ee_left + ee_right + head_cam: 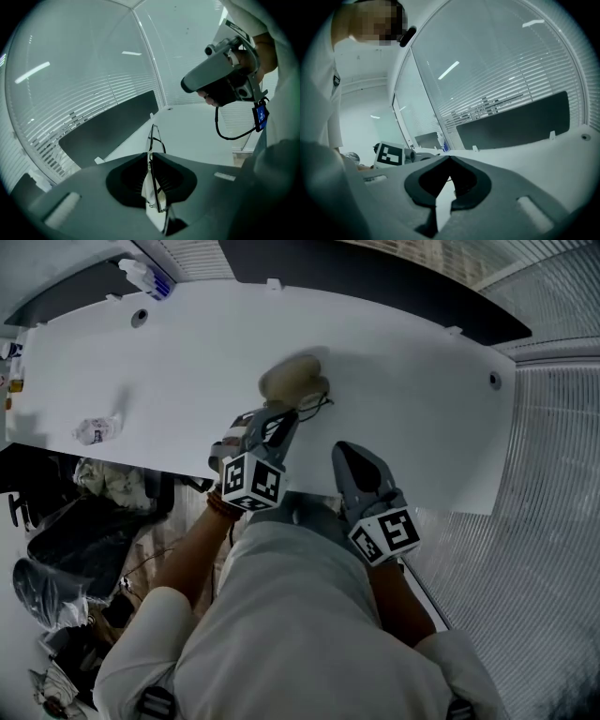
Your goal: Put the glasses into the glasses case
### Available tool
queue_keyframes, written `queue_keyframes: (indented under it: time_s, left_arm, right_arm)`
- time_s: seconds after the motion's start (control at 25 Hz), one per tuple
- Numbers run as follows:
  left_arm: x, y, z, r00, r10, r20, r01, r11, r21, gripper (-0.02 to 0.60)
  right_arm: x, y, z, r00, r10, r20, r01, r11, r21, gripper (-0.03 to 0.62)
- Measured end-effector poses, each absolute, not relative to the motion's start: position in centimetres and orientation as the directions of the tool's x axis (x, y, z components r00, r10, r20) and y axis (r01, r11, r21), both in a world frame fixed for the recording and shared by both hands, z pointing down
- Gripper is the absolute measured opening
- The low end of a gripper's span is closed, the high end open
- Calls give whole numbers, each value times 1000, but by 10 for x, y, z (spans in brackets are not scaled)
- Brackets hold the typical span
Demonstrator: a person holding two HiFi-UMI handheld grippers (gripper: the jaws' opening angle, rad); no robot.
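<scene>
A tan glasses case (294, 378) lies on the white table (403, 399), its shape blurred. Just in front of it, my left gripper (284, 418) is shut on the thin black-framed glasses (317, 407). In the left gripper view the glasses (153, 140) stand edge-on between the closed jaws of the left gripper (150, 158) and stick out past the tips. My right gripper (349, 454) hovers to the right, over the table's near edge, apart from the case. Seen in its own view, the right gripper (450, 159) has its tips touching and holds nothing.
A crumpled white wrapper (94, 430) lies at the table's left end and a small white bottle (147, 277) at its far left corner. A dark panel (375, 277) runs along the far edge. Bags (66, 540) crowd the floor at left.
</scene>
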State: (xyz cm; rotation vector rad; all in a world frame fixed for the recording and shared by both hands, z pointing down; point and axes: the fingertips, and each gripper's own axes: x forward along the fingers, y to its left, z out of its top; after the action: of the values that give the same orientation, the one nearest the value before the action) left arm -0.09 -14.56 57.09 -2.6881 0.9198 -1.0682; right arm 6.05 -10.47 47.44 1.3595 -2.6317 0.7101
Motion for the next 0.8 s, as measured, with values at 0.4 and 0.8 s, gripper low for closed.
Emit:
queue_keyframes:
  time_s: [0.4, 0.8]
  left_arm:
    - [-3, -192, 653, 526, -509, 681, -441, -848, -294, 37]
    - [4, -201, 714, 498, -464, 732, -441, -863, -247, 37]
  right_arm:
    - [66, -105, 512, -577, -741, 343, -799, 425, -426, 0]
    - [71, -86, 549, -560, -724, 403, -804, 358, -475, 0]
